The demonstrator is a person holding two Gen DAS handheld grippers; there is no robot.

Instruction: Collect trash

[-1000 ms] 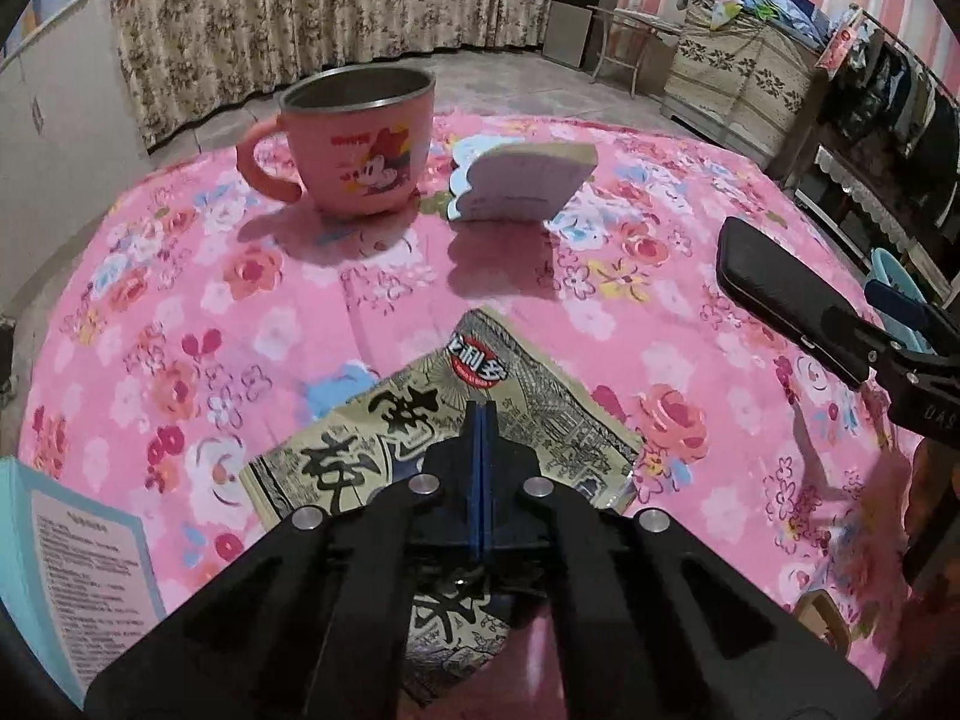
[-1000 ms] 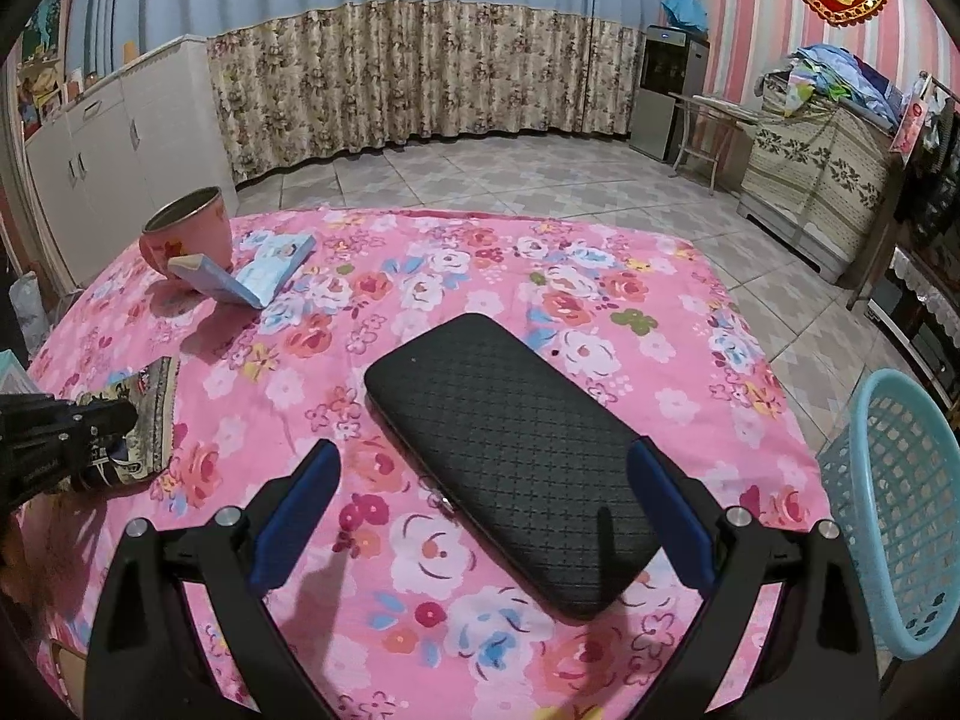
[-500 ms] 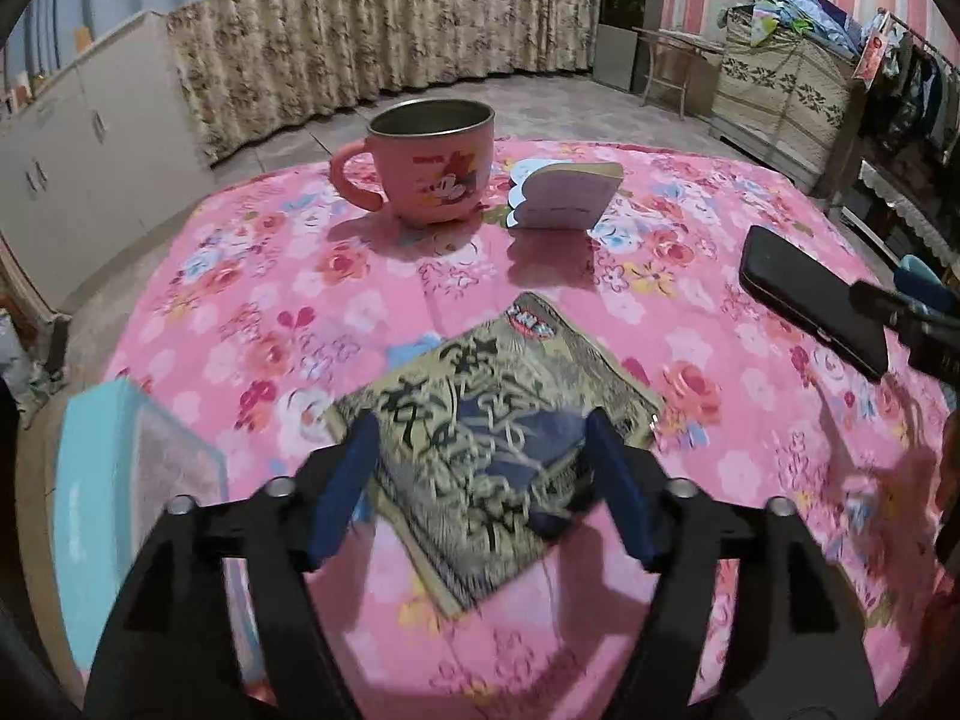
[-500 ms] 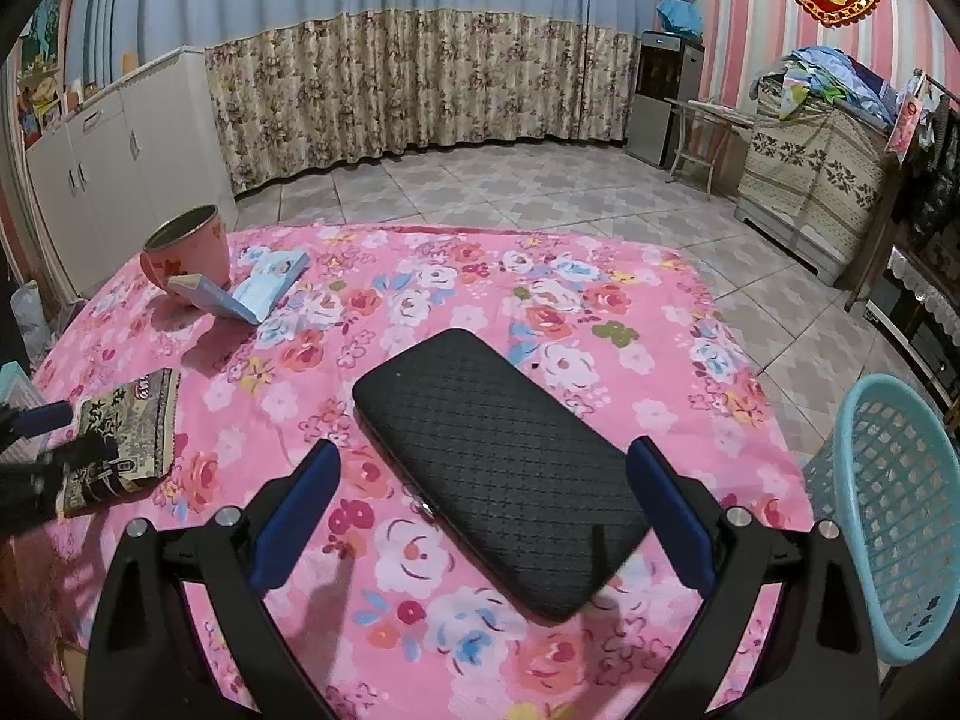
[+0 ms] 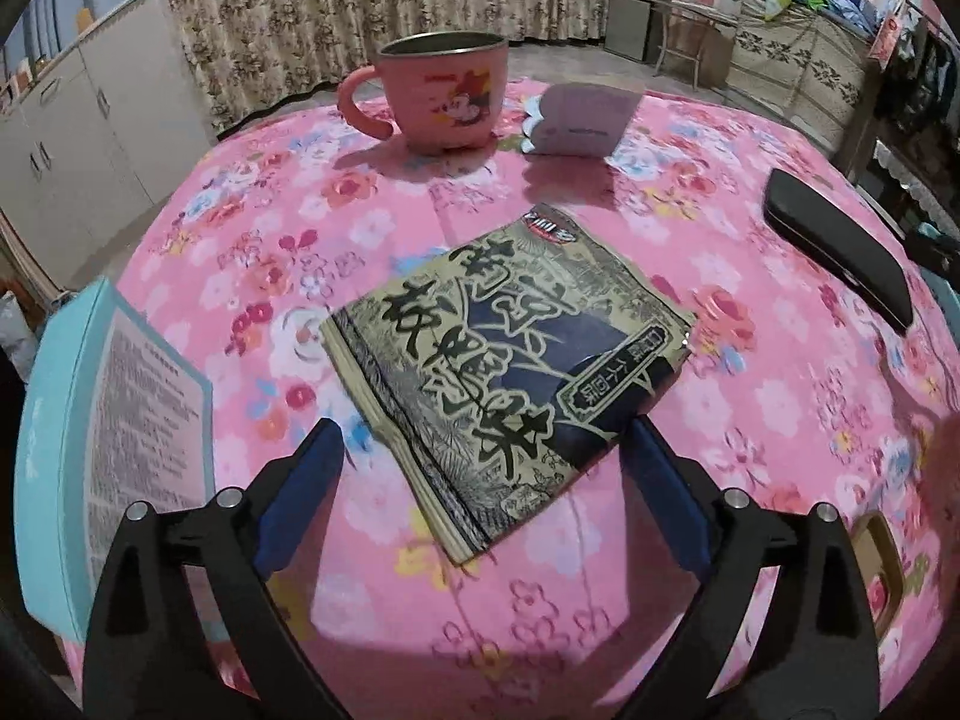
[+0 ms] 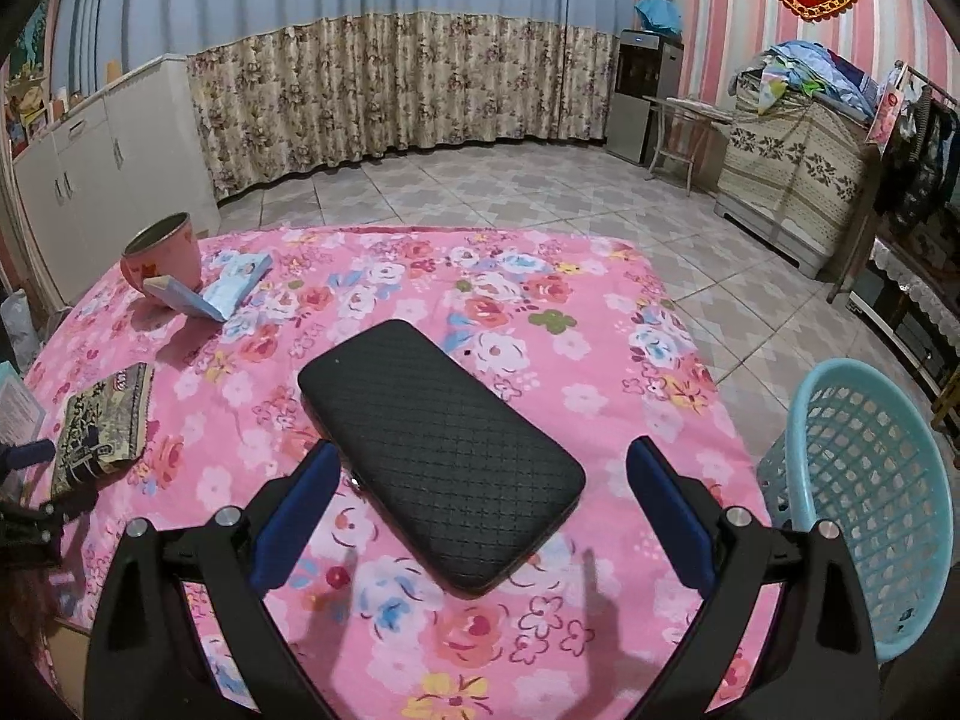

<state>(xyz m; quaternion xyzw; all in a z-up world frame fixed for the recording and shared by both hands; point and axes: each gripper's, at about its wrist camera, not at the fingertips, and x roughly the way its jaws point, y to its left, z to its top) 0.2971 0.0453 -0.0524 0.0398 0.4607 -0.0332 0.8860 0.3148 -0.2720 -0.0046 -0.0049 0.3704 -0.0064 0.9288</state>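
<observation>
A flat gold-and-black snack wrapper (image 5: 510,372) lies on the pink flowered tablecloth (image 5: 252,252). My left gripper (image 5: 480,498) is open, held just above the wrapper's near end, touching nothing. The wrapper also shows in the right wrist view (image 6: 102,426) at the far left. My right gripper (image 6: 480,510) is open and empty over the near end of a black quilted case (image 6: 438,450). A light blue mesh basket (image 6: 864,510) stands beside the table at the right.
A pink mug (image 5: 444,96) and a small folded paper pack (image 5: 582,120) stand at the far side. A light blue box (image 5: 108,450) lies at the left edge. The black case (image 5: 840,252) lies to the right. Cabinets, curtains and a tiled floor lie beyond.
My left gripper was shut on the wrapper one second ago; it has opened, let go and drawn back. The wrapper lies flat. My right gripper has stayed open and has lifted slightly.
</observation>
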